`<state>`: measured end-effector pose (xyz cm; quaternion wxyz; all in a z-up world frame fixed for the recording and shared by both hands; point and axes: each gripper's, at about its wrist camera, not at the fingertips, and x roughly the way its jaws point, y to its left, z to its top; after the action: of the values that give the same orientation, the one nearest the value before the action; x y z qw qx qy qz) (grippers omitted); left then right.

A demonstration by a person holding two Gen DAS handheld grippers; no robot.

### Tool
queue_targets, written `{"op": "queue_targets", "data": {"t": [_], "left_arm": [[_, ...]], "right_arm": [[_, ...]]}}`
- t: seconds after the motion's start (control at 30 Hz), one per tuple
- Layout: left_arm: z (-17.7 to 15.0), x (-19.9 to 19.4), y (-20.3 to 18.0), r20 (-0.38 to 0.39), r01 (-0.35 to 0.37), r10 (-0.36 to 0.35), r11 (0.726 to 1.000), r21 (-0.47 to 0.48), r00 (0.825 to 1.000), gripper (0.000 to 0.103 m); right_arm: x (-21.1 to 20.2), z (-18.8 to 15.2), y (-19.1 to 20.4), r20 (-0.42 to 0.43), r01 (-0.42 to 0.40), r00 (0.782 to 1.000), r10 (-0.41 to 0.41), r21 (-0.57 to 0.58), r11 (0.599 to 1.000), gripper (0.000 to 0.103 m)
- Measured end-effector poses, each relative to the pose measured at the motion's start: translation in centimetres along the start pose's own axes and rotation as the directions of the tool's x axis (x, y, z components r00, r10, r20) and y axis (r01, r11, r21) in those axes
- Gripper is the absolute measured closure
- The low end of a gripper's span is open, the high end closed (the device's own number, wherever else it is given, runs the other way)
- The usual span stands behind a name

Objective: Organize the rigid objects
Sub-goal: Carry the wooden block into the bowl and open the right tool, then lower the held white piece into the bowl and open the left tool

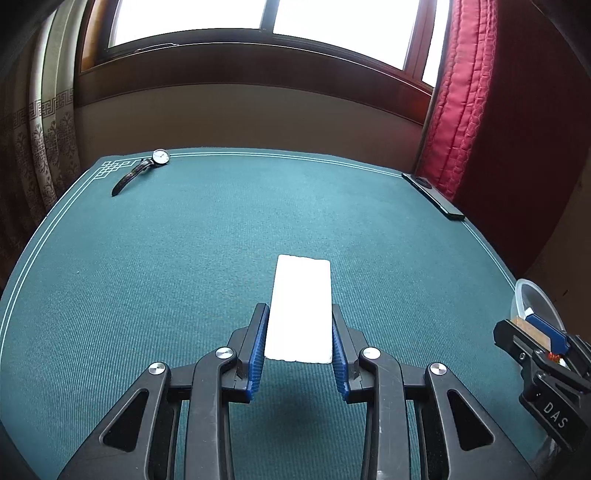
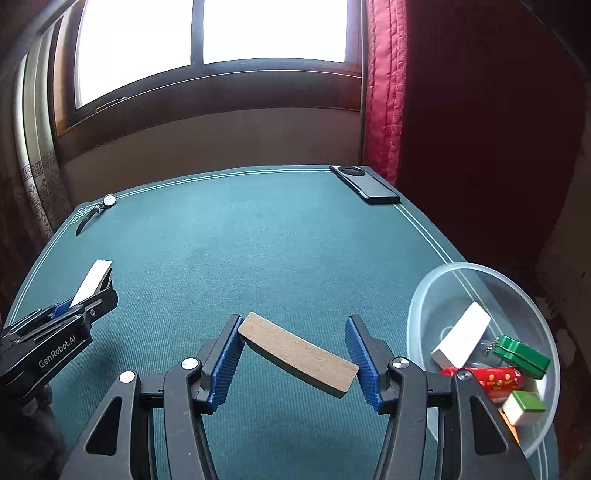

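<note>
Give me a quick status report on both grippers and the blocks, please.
Left gripper shut on flat white rectangular block. Right gripper shut on brown wooden block, held skewed. Clear plastic bowl right, partly filled. Green mat between bare.

**A:** Both wrist views get their light straight from the window at the back, and it's totally blown out, pure white panes with zero detail.

**B:** Yep, classic backlight. The wall under the sill goes murky brown and the red curtain drops into near-black on the right.

**A:** The green tabletop is evenly lit though, soft daylight. There's only a faint fuzzy shadow under the left gripper.

**B:** Heavy fisheye too: the table edges bow and the corners vignette to black.

**A:** Focus is decent. The cloth weave is crisp up close, and the white block clips almost featureless.
</note>
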<state>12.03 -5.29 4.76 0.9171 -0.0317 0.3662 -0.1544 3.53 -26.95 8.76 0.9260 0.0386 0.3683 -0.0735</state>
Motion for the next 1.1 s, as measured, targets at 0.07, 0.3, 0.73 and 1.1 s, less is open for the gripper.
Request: {"op": "queue_targets", "data": {"t": [0.07, 0.3, 0.73, 1.1], "left_arm": [[-0.2, -0.2, -0.8, -0.001, 0.012, -0.012, 1.000, 0.020, 1.000, 0.071], [-0.9, -0.7, -2.7, -0.006, 0.047, -0.047, 0.996, 0.073, 0.999, 0.071], [-2.3, -1.5, -4.9, -0.035, 0.081, -0.077, 0.988, 0.131, 0.996, 0.071], [-3.7, -1.9, -6.8, -0.069, 0.084, -0.075, 0.986, 0.143, 0.995, 0.071]], "right_arm": [[-0.6, -0.2, -1.1, 0.004, 0.011, 1.000, -0.011, 0.014, 1.000, 0.044], [-2.6, -0.8, -5.4, 0.022, 0.057, 0.998, -0.059, 0.065, 0.996, 0.044], [-2.6, -1.0, -12.3, 0.001, 0.139, 0.990, -0.141, 0.148, 0.979, 0.044], [-2.9, -1.1, -16.4, 0.024, 0.137, 0.989, -0.146, 0.225, 0.965, 0.037]]}}
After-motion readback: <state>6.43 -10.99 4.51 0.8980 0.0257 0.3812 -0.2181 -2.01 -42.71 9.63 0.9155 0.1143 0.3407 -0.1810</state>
